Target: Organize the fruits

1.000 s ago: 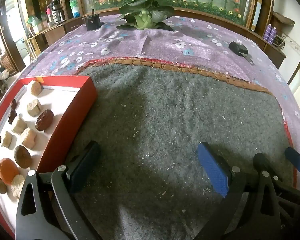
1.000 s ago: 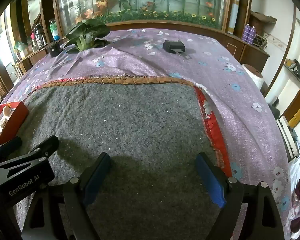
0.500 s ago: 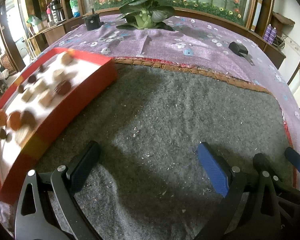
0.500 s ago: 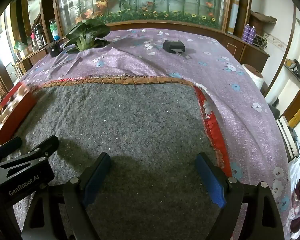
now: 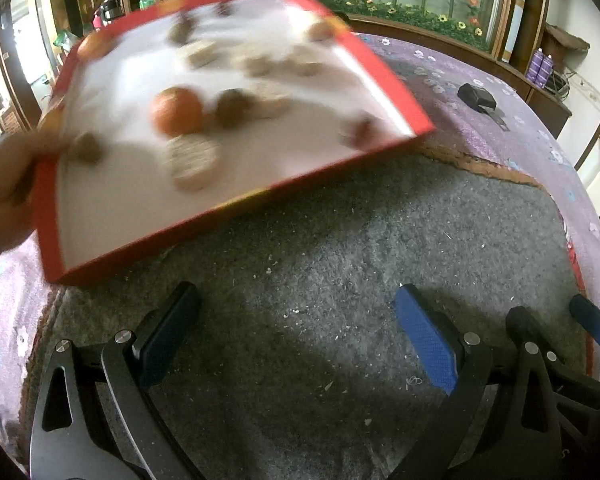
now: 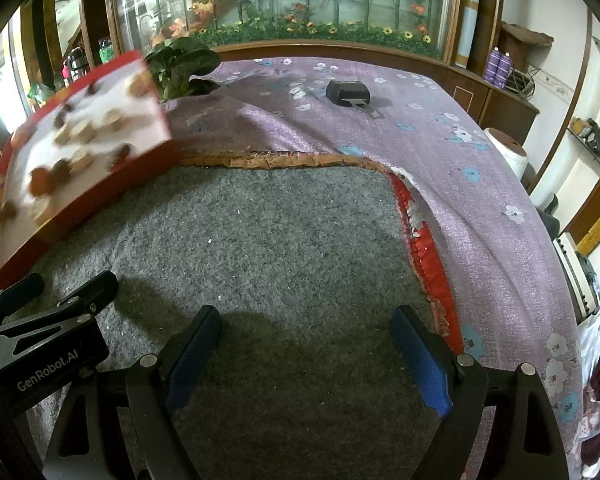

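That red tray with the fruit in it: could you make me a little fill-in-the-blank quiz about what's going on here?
1. The red tray is tilted and held at its edge by a bare ____.
2. The biggest round fruit in it is ____ in colour.
3. Both the left gripper and the right gripper are ____ and hold nothing.
4. They hover over a ____ felt mat.

Missing words: hand; orange; open; grey
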`<state>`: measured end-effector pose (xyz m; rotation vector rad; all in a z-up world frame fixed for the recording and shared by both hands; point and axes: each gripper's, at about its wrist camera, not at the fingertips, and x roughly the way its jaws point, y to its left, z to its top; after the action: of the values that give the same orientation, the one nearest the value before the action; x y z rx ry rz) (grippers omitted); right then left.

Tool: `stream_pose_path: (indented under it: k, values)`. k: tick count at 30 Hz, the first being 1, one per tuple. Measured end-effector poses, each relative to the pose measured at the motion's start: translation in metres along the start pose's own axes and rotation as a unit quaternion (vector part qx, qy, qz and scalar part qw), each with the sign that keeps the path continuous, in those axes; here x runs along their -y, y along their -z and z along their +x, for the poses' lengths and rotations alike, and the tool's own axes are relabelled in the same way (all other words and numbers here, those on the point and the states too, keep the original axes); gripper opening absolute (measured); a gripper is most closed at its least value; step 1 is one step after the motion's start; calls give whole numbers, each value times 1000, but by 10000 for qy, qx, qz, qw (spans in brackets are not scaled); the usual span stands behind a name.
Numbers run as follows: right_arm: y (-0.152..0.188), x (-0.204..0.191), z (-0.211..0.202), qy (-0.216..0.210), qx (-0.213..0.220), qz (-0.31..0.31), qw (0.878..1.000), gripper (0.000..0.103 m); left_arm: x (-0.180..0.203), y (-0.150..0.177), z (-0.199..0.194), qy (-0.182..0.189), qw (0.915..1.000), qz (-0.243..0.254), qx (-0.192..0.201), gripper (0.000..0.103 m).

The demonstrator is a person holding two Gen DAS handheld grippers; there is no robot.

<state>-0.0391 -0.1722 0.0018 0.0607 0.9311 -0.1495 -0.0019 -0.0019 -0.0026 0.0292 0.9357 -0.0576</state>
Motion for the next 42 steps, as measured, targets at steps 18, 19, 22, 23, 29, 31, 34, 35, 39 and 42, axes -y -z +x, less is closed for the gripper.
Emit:
stream_pose_path:
  k: [18, 19, 22, 23, 29, 31, 34, 35, 39, 42]
  values:
    - [-2, 2, 2, -9, -4, 3, 10000, 88, -2, -1, 2, 6, 10000, 1, -9, 100]
    - [-2, 1, 1, -10, -3, 3, 10000, 88, -1, -1, 3, 5, 10000, 2, -10, 100]
    - [-1, 2, 1, -11, -4, 4, 10000, 88, -1, 0, 4, 7, 10000, 1, -8, 100]
    - [-1, 1, 1, -12, -6, 5, 10000, 88, -2, -1, 3, 6, 10000, 1, -9, 100]
    - [-3, 2, 2, -12, -8, 4, 10000, 88, -2, 0, 4, 7, 10000, 1, -9, 100]
    - [-3, 2, 1, -11, -7, 3, 10000, 88, -1, -2, 4, 7, 10000, 0, -8, 100]
    - [-3, 2, 1, -12, -6, 4, 10000, 88, -2, -2, 5, 9, 10000, 0, -8, 100]
    - [-3, 2, 1, -12, -6, 4, 10000, 88, -2, -2, 5, 9, 10000, 0, -8, 100]
    - [-3, 2, 1, -13, -6, 4, 10000, 88, -1, -3, 4, 9, 10000, 1, -6, 100]
    - [-2, 2, 0, -12, -7, 4, 10000, 88, -1, -3, 4, 9, 10000, 0, -7, 100]
